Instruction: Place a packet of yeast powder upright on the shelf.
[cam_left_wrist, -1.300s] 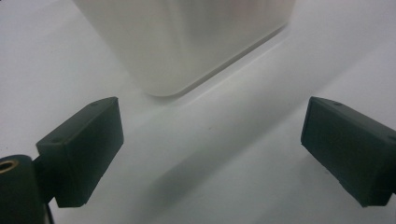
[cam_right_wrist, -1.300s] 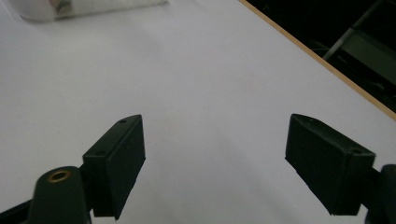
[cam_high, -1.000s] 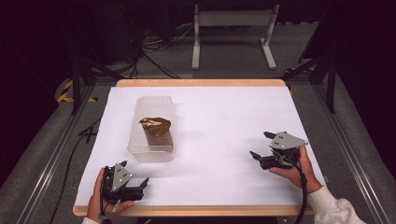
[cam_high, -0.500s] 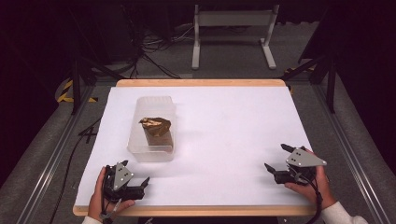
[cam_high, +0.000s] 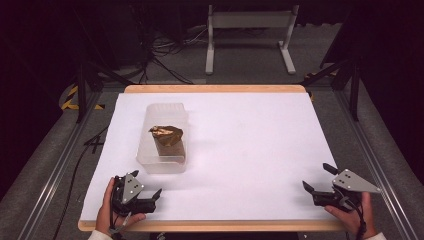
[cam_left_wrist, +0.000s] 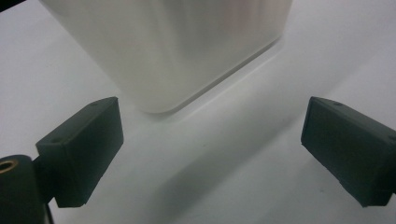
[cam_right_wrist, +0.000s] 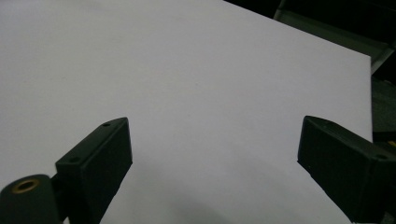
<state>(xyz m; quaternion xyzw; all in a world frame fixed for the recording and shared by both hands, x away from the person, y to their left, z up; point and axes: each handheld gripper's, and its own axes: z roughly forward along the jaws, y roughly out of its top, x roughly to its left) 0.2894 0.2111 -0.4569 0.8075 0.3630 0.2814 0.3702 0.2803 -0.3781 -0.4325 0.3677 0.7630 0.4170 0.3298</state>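
Translucent plastic tub (cam_high: 163, 139) lies just ahead of left gripper (cam_high: 150, 197), long axis running away; right gripper (cam_high: 316, 181) well apart. Both jaws wide, empty; brown contents (cam_high: 168, 140) possibly crumpled paper.

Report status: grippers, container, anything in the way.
Left hand-held gripper open, empty, just short of the plastic container. Right hand-held gripper open, empty, near table's right corner. Brown crumpled item sits in container. Nothing between.

Desk (cam_high: 260, 145) surface is brightly and evenly lit from above; surroundings beyond the desk fall off into near-black. High view is soft, slightly grainy. Shadows are faint and diffuse: a pale one beside the translucent container (cam_left_wrist: 177, 51) in the left gripper view. Both gripper views are dimmer, greyish, with jaws slightly blurred. No glare.
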